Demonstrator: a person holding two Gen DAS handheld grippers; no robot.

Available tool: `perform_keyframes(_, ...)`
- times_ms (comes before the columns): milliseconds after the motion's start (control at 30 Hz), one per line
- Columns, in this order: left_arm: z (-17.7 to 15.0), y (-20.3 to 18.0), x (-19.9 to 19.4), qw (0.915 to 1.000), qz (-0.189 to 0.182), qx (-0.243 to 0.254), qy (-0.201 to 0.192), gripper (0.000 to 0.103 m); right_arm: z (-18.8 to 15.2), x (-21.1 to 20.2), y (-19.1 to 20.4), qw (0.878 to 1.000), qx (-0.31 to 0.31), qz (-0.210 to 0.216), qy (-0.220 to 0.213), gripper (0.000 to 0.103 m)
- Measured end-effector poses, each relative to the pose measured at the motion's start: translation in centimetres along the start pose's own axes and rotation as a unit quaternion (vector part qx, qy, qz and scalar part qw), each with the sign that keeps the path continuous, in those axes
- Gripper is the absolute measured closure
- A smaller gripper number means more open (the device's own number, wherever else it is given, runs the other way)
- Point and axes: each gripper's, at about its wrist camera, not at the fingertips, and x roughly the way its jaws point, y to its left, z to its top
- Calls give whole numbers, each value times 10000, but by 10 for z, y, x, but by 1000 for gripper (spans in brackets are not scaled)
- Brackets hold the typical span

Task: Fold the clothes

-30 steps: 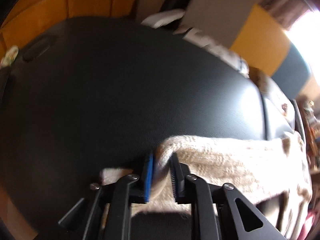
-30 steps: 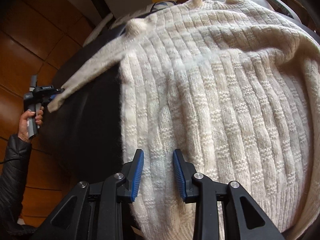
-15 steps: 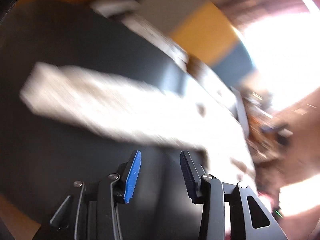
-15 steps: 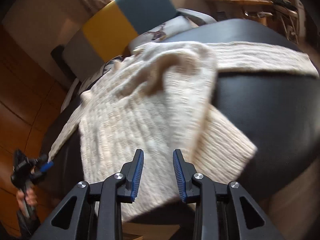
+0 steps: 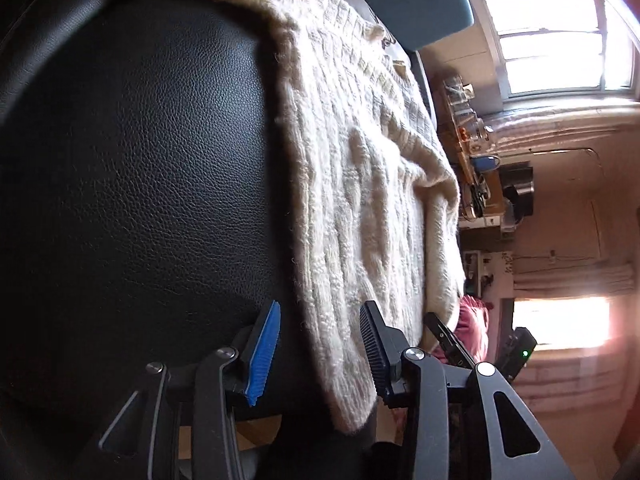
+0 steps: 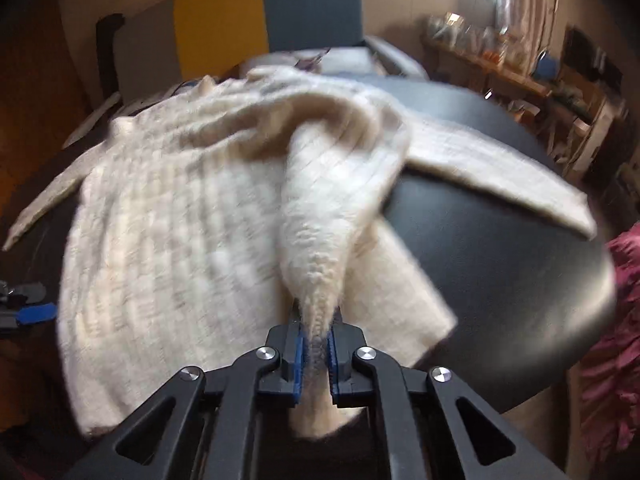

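Observation:
A cream cable-knit sweater [image 6: 168, 216] lies spread on a black leather table [image 6: 500, 256], one sleeve stretched out to the right. My right gripper [image 6: 317, 350] is shut on a bunched fold of the sweater's hem and lifts it off the body. In the left wrist view the sweater [image 5: 360, 184] runs along the table [image 5: 132, 160]. My left gripper [image 5: 320, 344] is open at the sweater's near hem corner, its fingers on either side of the edge. The left gripper's blue pad [image 6: 36, 314] shows at the far left of the right wrist view.
A yellow and teal chair back [image 6: 272, 12] stands behind the table. Cluttered wooden shelves [image 6: 520, 64] line the right wall under a window. A pink cloth [image 6: 616, 320] hangs off the table's right edge. A black device with a green light [image 5: 518, 354] sits below.
My left gripper let go of the sleeve, opened and swung round to the hem corner. My right gripper went from open above the sweater to shut on a fold, pulling it up.

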Motion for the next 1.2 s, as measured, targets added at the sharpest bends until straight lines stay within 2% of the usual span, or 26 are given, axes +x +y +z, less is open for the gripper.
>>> perform_keyframes(167, -12, -14, -2, 9999, -71, -115, 94, 58, 39, -5, -61, 9960, 380, -785, -214, 95)
perform_keyframes(233, -12, -17, 2, 9997, -99, -170, 149, 57, 50, 9, -91, 9933, 705, -916, 2, 94)
perform_keyframes(300, -13, -18, 4, 9995, -80, -260, 129, 54, 51, 17, -114, 9880, 1072, -1110, 113, 85)
perform_keyframes(333, -12, -19, 5, 9995, -83, -272, 140, 51, 48, 14, -121, 9861, 1244, -1100, 102, 84)
perform_keyframes(400, -9, -23, 5, 9995, -78, -290, 129, 51, 45, -5, -117, 9828, 1350, -1236, -242, 78)
perform_keyframes(433, -7, -24, 6, 9995, -45, -297, 112, 52, 44, -14, -107, 9866, 1259, -967, -376, 78)
perform_keyframes(467, -7, -23, 8, 9996, 59, -265, 101, 64, 42, -23, -97, 9894, 1165, -695, -509, 78)
perform_keyframes(500, -6, -23, 9, 9996, 163, -233, 89, 87, 41, -32, -88, 9913, 1071, -422, -641, 78)
perform_keyframes(533, -6, -21, 10, 9995, 222, -231, 82, 94, 40, -41, -78, 9921, 975, -149, -773, 78)
perform_keyframes(667, -5, -10, 7, 9995, 162, -263, 32, 97, 26, -26, -18, 9987, 242, 415, -186, 78)
perform_keyframes(767, 0, -12, -2, 9997, 218, -114, -13, 97, 16, -14, 27, 9957, -311, 833, 258, 78)
perform_keyframes(933, 26, -9, -29, 9984, 478, 28, -314, 97, -1, 5, 101, 9758, -1226, 1518, 991, 78)
perform_keyframes(1000, 32, 7, -44, 9986, 367, -123, -351, 97, -7, 12, 131, 9626, -1586, 1784, 1280, 78)
perform_keyframes(1067, 31, 22, -50, 9990, 315, -191, -243, 97, -5, 14, 126, 9634, -1377, 1891, 1310, 78)
perform_keyframes(1133, 28, 36, -56, 9986, 352, -290, -258, 96, -1, 13, 118, 9644, -1126, 1998, 1320, 78)
perform_keyframes(1200, 29, 49, -68, 9979, 355, -403, -367, 96, 5, 8, 116, 9651, -1137, 2037, 1190, 78)
